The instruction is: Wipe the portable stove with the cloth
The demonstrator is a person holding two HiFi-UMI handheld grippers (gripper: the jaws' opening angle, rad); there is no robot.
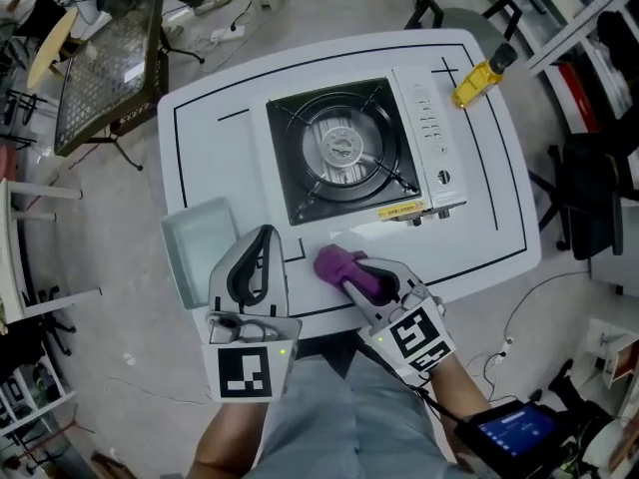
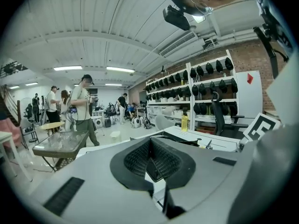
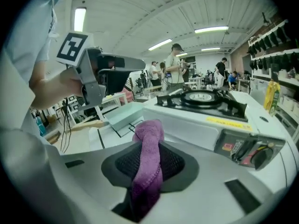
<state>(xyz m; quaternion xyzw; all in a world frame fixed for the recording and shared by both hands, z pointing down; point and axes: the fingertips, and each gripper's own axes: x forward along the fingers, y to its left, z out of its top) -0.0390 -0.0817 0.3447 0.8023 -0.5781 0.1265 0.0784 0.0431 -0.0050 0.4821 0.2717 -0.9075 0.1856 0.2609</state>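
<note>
The portable stove (image 1: pixel 344 153) sits in the middle of the white table (image 1: pixel 220 138), with its black burner on the left and its knob panel on the right. In the right gripper view the stove (image 3: pixel 205 101) lies just ahead. My right gripper (image 1: pixel 361 275) is shut on the purple cloth (image 1: pixel 334 262) near the table's front edge, in front of the stove. The cloth (image 3: pixel 148 139) stands bunched up between the pads, clear of the stove. My left gripper (image 1: pixel 262 242) hovers to the left of the cloth, its jaws (image 2: pixel 150 160) shut on nothing.
A pale green tray (image 1: pixel 200 247) rests on the table's front left, beside my left gripper. A yellow tool (image 1: pixel 479 80) lies at the back right corner. A wire-mesh table (image 1: pixel 105 68) stands to the left and black chairs (image 1: pixel 599 208) to the right. People stand far behind.
</note>
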